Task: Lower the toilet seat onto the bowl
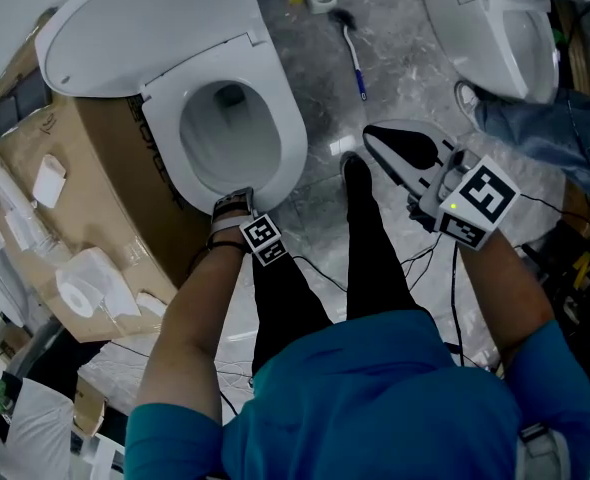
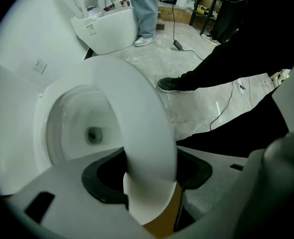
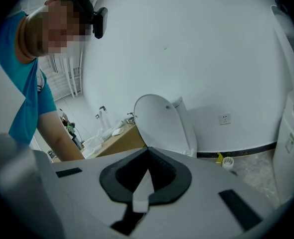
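Head view, step: by judgement the last stretch of lowering. White oval plastic toilet seat [image 1: 291,133] low over the white ceramic bowl [image 1: 227,138], contact at the rim not clear.
Head view, left gripper [image 1: 237,204]: at the seat's front edge, forearm stretched forward and down toward the toilet.
Head view, right gripper [image 1: 385,146]: out to the right over the grey marble floor [image 1: 395,58], well apart from the toilet, forearm reaching forward.
Head view, lid: broad white lid [image 1: 145,28] raised behind the seat, just beside a brown cardboard box [image 1: 85,188].
Left gripper view, tongs [image 2: 152,183]: clamped on the seat [image 2: 142,133], narrow gap filled by its front rim. Bowl [image 2: 77,128] and drain to the left.
Right gripper view, tongs [image 3: 143,185]: the 2 jaws pressed together, nothing between them, aimed at the raised lid [image 3: 162,123].
Next move: slow easing down until the seat rests, then jaws opened and drawn back. Risk of a slam if released early.
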Motion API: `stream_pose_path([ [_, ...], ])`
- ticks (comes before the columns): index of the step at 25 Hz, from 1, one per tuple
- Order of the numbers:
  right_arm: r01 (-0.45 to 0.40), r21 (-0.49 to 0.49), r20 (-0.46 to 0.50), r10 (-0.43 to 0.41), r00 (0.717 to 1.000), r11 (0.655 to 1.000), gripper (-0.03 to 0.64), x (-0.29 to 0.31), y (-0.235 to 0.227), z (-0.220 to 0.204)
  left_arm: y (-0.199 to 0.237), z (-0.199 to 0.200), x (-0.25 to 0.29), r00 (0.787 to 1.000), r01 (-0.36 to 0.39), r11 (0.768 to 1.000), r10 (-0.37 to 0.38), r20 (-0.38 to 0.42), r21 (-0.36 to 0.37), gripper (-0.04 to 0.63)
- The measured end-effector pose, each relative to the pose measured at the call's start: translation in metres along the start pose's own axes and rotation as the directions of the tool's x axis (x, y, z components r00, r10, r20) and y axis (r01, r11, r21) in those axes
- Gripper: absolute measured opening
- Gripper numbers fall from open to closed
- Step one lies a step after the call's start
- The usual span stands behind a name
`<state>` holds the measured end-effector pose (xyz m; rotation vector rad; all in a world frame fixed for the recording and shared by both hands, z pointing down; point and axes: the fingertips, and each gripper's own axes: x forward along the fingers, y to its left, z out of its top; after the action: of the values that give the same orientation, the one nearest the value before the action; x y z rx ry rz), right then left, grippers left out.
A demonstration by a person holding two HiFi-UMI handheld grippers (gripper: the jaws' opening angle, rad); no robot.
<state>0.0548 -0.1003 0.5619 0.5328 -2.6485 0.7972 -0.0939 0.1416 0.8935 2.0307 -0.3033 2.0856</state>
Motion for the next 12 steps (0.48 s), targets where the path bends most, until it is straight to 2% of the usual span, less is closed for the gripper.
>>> stream_pose_path([
  [12,-0.007,0.019,-0.023,0.007,1.0,1.0,-0.011,0.006,-0.004,-0.021,-0.003,-0.001,0.024,0.999,0.043,0.999,-0.043,-0.013,-0.001,0.261],
])
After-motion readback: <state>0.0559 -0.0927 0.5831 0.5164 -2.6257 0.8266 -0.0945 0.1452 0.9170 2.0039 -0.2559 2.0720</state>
